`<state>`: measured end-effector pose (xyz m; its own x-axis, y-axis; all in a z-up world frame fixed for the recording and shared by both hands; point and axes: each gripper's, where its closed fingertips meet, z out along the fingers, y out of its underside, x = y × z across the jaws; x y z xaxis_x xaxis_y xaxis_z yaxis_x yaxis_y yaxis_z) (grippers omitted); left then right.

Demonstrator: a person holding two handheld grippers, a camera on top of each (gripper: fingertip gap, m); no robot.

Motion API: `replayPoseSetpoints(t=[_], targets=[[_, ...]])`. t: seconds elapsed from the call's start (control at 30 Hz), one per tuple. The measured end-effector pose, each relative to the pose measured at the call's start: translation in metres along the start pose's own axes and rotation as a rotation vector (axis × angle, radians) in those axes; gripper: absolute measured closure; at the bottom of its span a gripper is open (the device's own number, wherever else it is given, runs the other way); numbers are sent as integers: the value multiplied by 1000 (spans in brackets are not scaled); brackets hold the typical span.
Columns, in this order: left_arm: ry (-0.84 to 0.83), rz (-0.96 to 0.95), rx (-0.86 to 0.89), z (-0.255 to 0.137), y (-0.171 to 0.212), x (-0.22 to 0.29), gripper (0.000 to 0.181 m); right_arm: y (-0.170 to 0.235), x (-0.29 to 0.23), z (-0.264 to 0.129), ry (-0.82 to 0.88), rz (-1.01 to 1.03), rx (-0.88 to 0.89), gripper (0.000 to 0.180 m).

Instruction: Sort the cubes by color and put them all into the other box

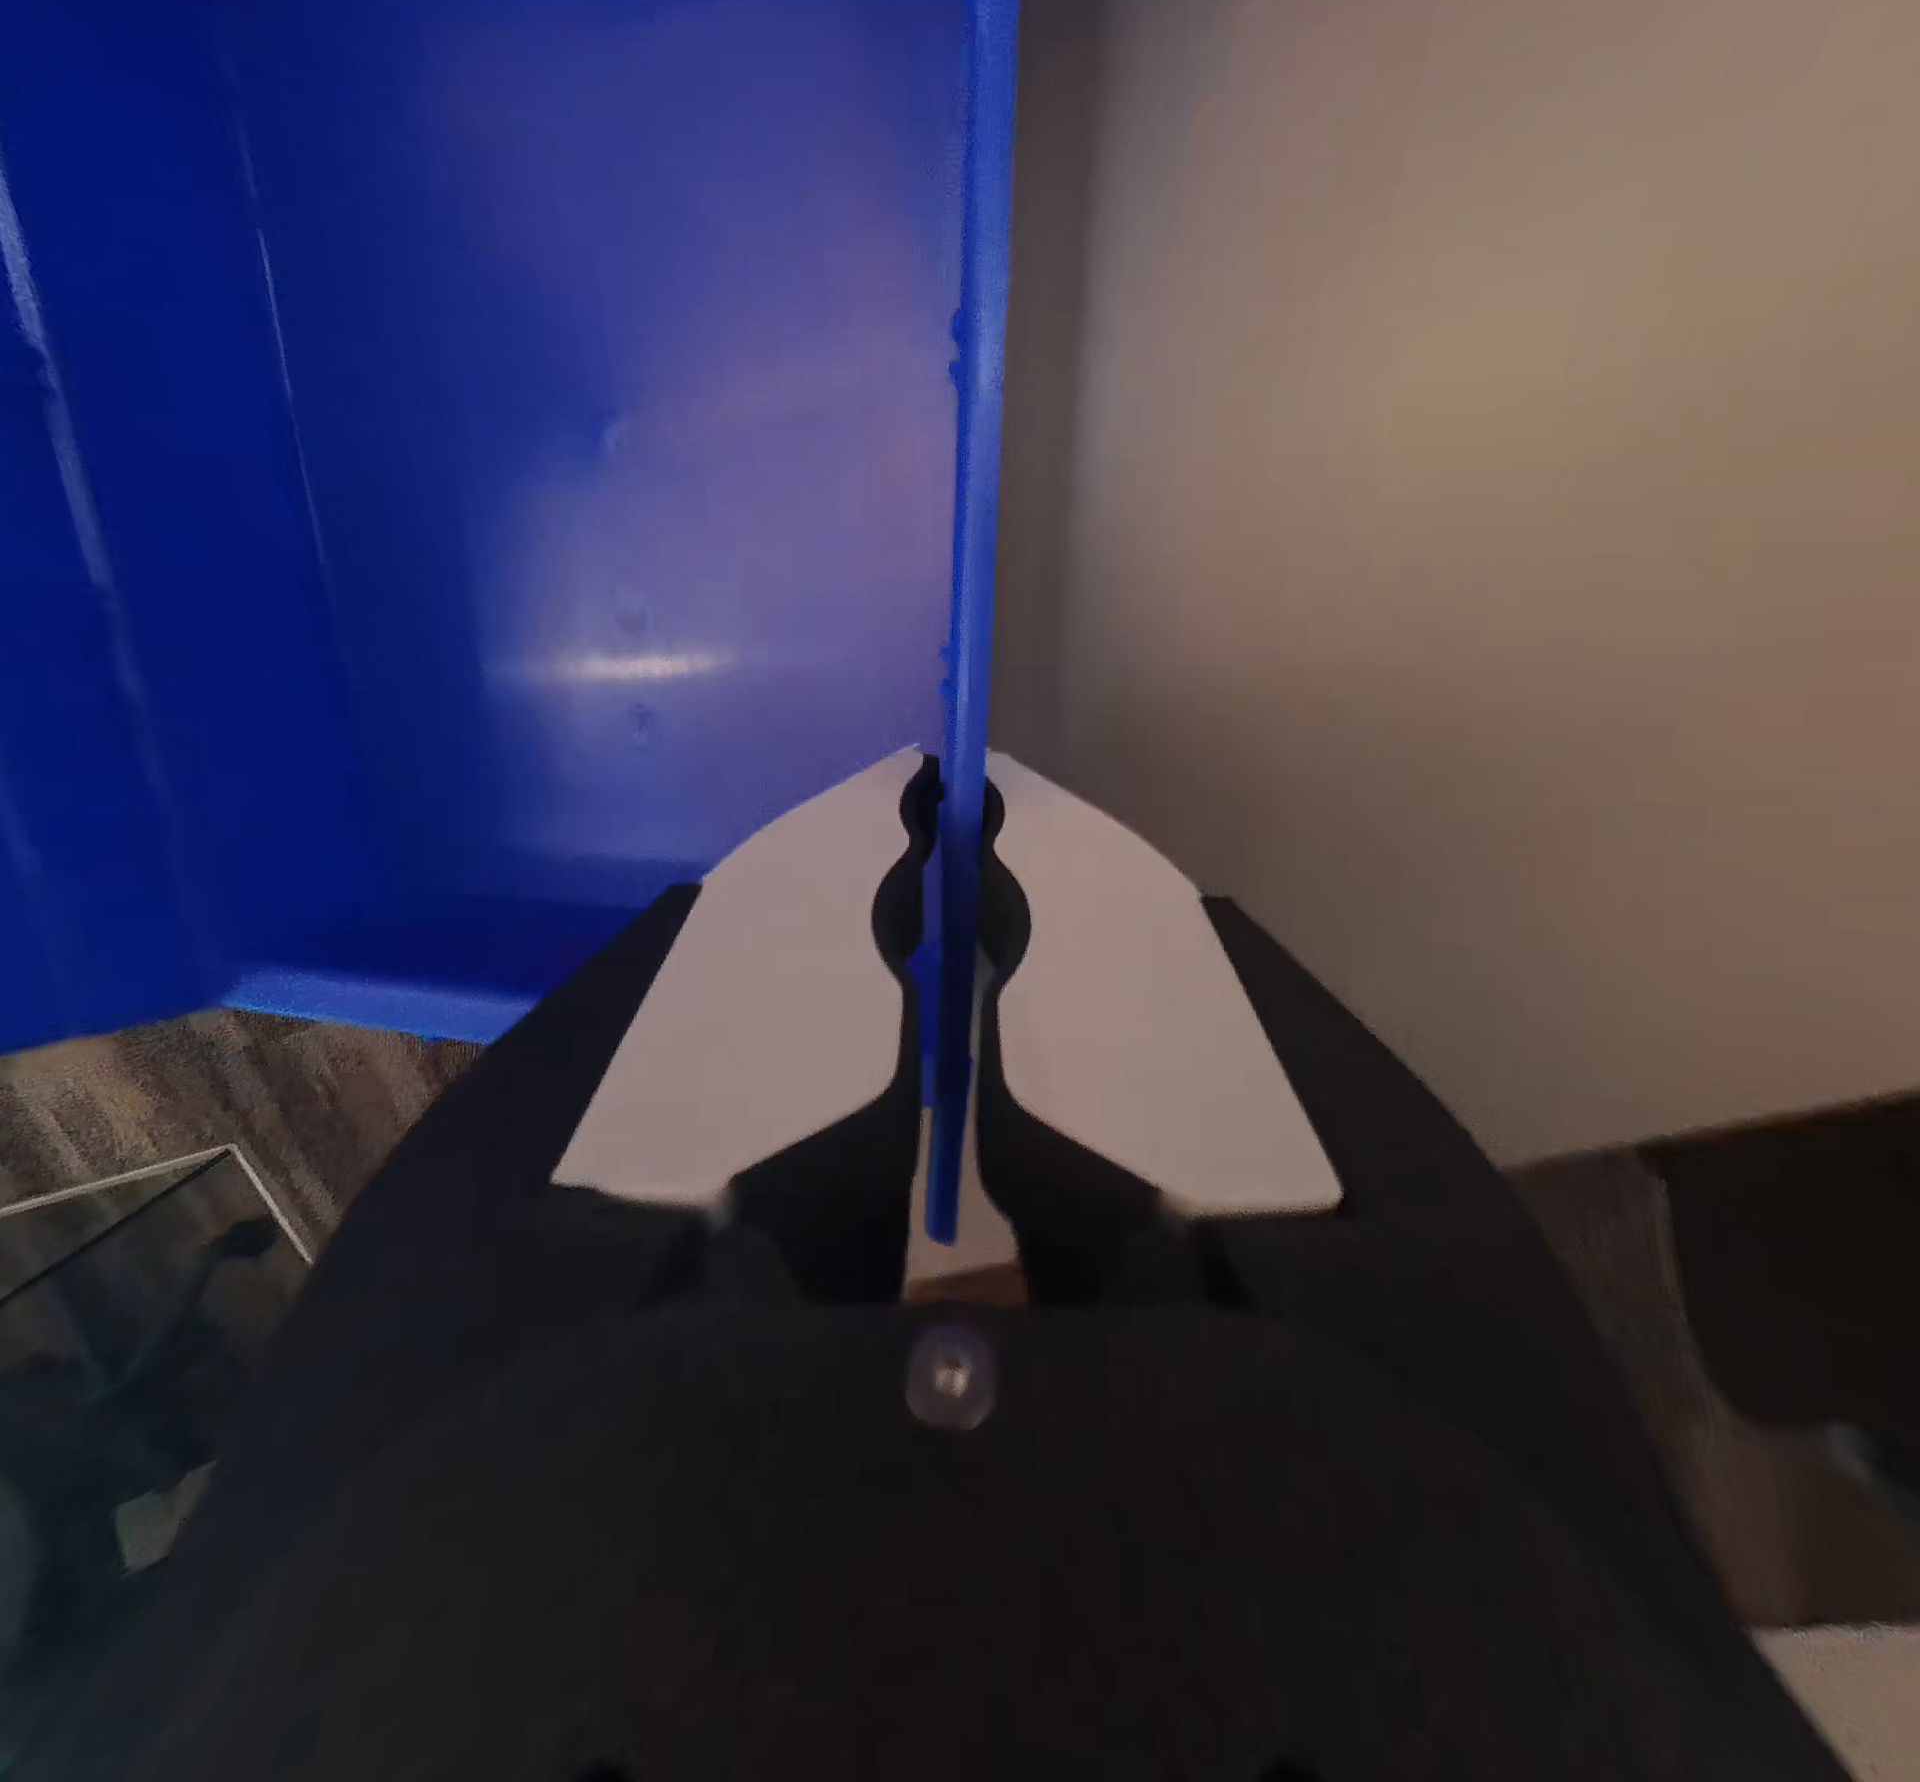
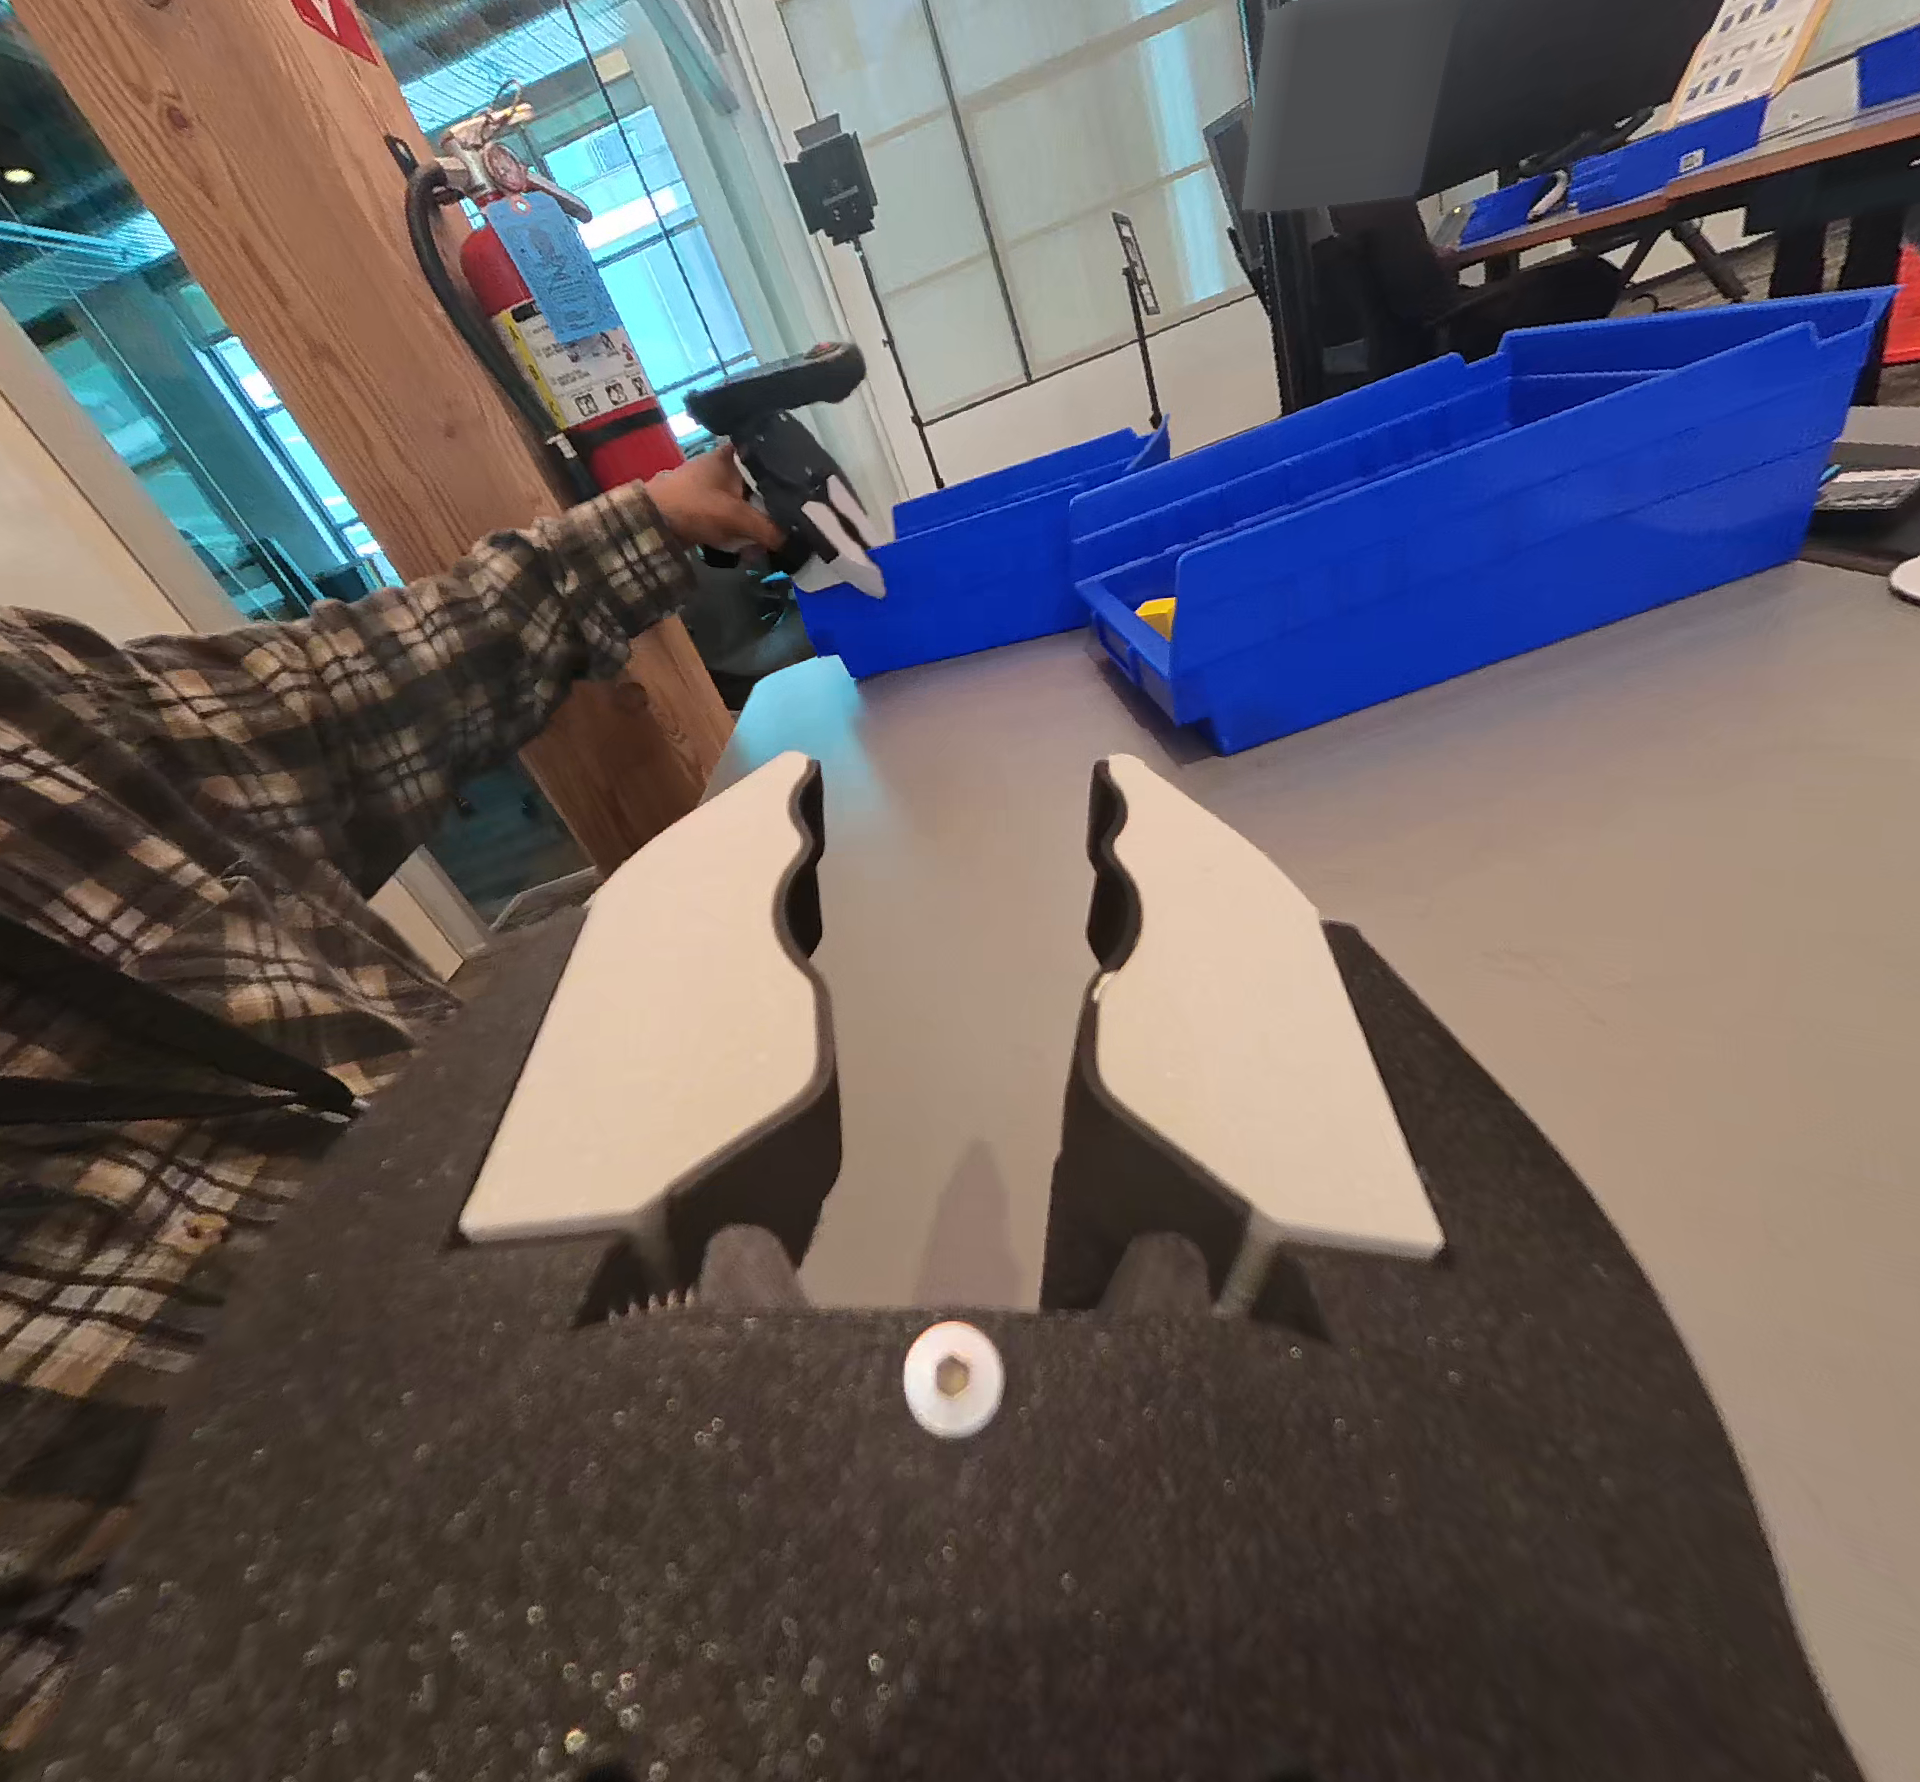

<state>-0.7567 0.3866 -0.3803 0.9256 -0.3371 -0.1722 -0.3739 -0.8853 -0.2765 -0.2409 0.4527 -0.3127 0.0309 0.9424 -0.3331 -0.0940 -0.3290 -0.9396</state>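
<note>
The left tool (image 1: 951, 797) pinches the end wall of an empty blue plastic bin (image 1: 982, 382), seemingly positioning it; the right tool (image 2: 956, 797), spread, hovers lower centre over the grey worktop (image 2: 1558, 901). Next comes fetching a yellow cube (image 2: 1156, 617).

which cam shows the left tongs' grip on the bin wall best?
Left wrist view: the left tongs are shut on the thin edge of the blue bin wall, up close. The right wrist view shows them only far off and small, at the left bin's near corner.
</note>
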Motion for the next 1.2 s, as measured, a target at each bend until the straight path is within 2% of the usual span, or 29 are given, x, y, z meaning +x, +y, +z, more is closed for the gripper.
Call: replayPoseSetpoints(t=[0.13,0.2,0.37,0.43,0.5,0.57,0.6,0.67,0.83,1.03,1.2], targets=[[65,56,-86,-11,45,-17,175,2,-2,3,-9,0,-11,132],[68,51,-90,-21,53,-26,164,3,-2,4,-9,0,-13,131],[34,59,109,-49,-4,-20,130,3,-2,4,-10,-1,-10,131],[5,123,72,-38,-22,-11,120,5,-1,4,-8,4,-17,131],[2,167,-3,-19,-33,-2,118,6,-1,4,-5,5,-23,131],[2,195,-72,1,-38,3,125,6,-1,3,-3,0,-23,131],[1,205,-101,9,-38,3,135,4,-1,3,-1,-5,-20,131],[-5,224,-140,20,-32,3,172,2,-2,1,-1,-12,-13,132],[22,280,-114,12,-6,15,174,-6,-5,-3,-23,12,28,134],[131,618,-83,-12,48,58,175,-9,-7,-2,-21,8,39,134],[203,780,-133,-28,74,109,176,-5,-4,-1,15,-10,12,134]])
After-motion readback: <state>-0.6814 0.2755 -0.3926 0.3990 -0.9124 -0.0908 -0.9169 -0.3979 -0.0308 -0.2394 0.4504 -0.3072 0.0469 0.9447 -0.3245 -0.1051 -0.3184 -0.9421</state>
